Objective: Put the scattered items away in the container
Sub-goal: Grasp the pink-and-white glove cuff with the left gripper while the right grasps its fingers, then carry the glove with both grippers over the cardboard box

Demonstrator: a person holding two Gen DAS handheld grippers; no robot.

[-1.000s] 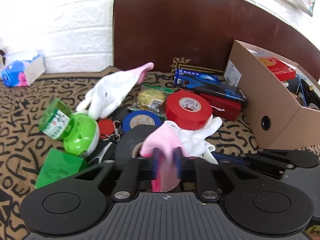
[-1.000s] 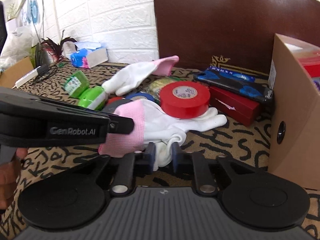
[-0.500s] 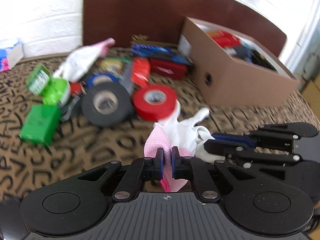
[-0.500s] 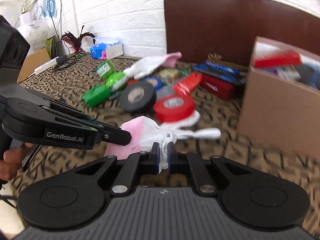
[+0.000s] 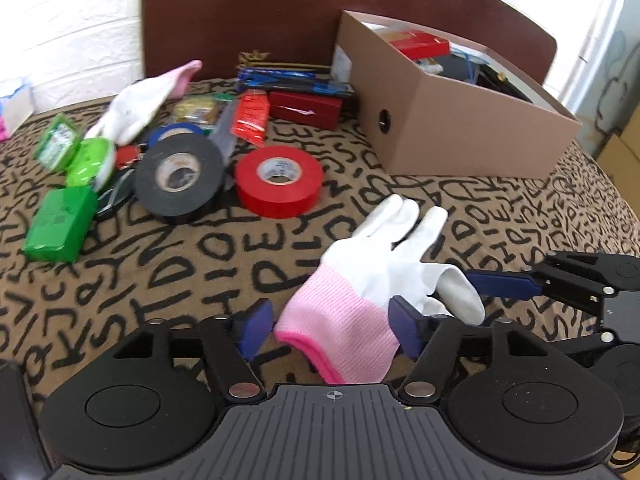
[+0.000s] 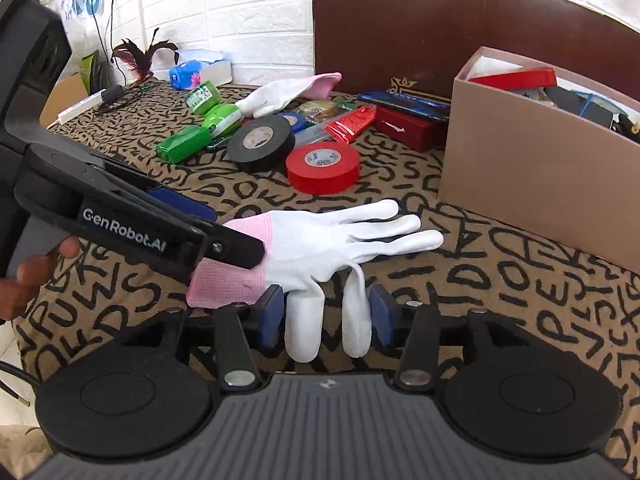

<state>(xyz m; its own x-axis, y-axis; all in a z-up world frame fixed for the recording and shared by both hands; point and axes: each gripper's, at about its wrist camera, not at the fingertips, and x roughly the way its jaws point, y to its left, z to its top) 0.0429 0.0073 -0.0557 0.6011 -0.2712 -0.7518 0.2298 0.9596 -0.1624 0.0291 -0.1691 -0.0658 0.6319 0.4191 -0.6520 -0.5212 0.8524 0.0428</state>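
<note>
A white glove with a pink cuff (image 5: pixel 372 276) lies flat on the patterned cloth, in front of the open cardboard box (image 5: pixel 460 136). My left gripper (image 5: pixel 330 326) straddles the pink cuff; its jaws are opening and the left pad stands clear of the cuff. In the right wrist view, two of the glove's (image 6: pixel 320 240) fingers hang between the pads of my right gripper (image 6: pixel 326 314), whose jaws are opening too and no longer pinch them. The box (image 6: pixel 532 184) stands at the right and holds several items.
Behind the glove lie a red tape roll (image 5: pixel 279 180), a black tape roll (image 5: pixel 178 178), a green box (image 5: pixel 56 224), a second glove (image 5: pixel 136 104), a red case (image 5: pixel 306 108) and other small items. A dark headboard (image 5: pixel 280 12) closes the back. A person's hand (image 6: pixel 24 280) holds the left gripper.
Both grippers carried the glove away from the pile toward the front, near the box. Their jaws, shut on cuff and fingers before, have spread and let the glove lie flat.
</note>
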